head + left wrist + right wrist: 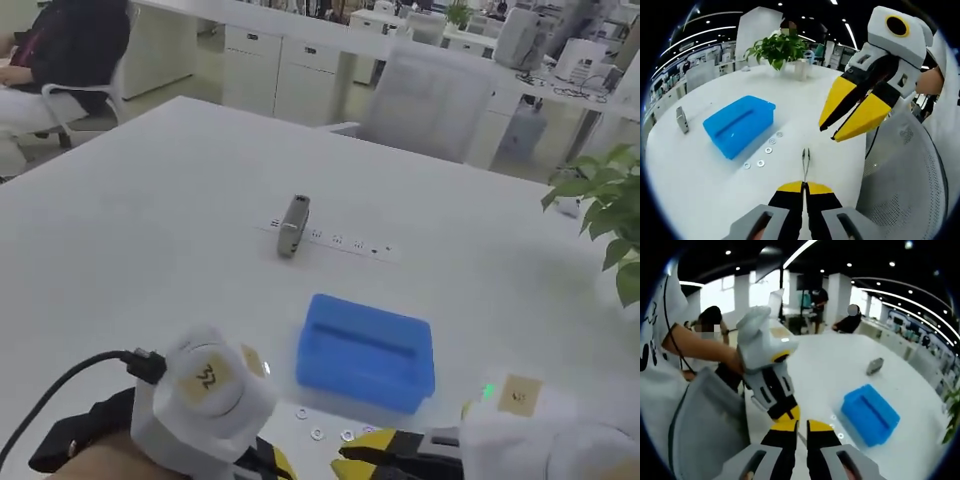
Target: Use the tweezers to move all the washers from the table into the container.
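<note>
Head view: tweezers gripped, washers on the surface

The white surface carries a blue container, open side up. Right tongs hang above the surface, jaws a little apart, nothing between them. Left tongs are clamped on the tweezers, which stick out forward, low over the surface. 5 washers lie in a loose row just beside the container, outside it.
</note>
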Motion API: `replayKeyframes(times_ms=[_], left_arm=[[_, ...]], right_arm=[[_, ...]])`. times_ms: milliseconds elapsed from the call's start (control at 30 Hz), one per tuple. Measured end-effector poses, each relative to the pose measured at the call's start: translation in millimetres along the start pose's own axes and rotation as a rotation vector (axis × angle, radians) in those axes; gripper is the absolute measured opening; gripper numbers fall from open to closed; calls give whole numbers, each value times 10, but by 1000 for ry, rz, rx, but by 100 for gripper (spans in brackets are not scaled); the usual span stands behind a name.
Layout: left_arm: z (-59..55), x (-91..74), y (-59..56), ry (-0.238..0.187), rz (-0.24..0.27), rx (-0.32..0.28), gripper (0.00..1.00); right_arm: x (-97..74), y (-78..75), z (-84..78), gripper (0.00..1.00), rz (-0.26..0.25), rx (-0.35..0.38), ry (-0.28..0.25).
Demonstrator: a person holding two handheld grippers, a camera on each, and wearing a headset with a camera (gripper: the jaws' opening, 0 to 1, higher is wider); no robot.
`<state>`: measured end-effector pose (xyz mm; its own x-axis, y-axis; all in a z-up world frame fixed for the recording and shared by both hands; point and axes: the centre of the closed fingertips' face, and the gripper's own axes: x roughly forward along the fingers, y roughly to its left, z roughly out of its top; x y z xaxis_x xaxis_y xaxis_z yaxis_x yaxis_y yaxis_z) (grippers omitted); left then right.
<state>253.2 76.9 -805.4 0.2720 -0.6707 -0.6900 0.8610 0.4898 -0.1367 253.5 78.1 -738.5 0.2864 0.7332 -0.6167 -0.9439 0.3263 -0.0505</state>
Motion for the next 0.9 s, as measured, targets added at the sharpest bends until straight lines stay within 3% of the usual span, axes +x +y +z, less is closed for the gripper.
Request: replayKeyframes(times_ms=[133, 233, 267, 433, 600, 833, 900], left_arm=[[64, -59, -37, -6, 4, 16, 0], [198, -194, -64, -42, 10, 38, 0], [229, -229, -71, -46, 12, 44, 0], [385, -384, -135, -73, -3, 96, 0], [499, -442, -190, -67, -12, 162, 0], [496, -411, -266, -66, -46, 219, 0], [446, -402, -277, -39, -43, 240, 0]], right_arm=[[50, -75, -153, 5, 1, 12, 35], [51, -83, -388, 10, 17, -35, 121], [51, -85, -416, 10, 17, -42, 126], [160, -5, -440, 17, 68, -46, 136], [395, 153, -496, 14, 124, -99, 168], [552, 246, -510, 6, 139, -146, 173], [564, 250, -534, 6, 144, -141, 178]])
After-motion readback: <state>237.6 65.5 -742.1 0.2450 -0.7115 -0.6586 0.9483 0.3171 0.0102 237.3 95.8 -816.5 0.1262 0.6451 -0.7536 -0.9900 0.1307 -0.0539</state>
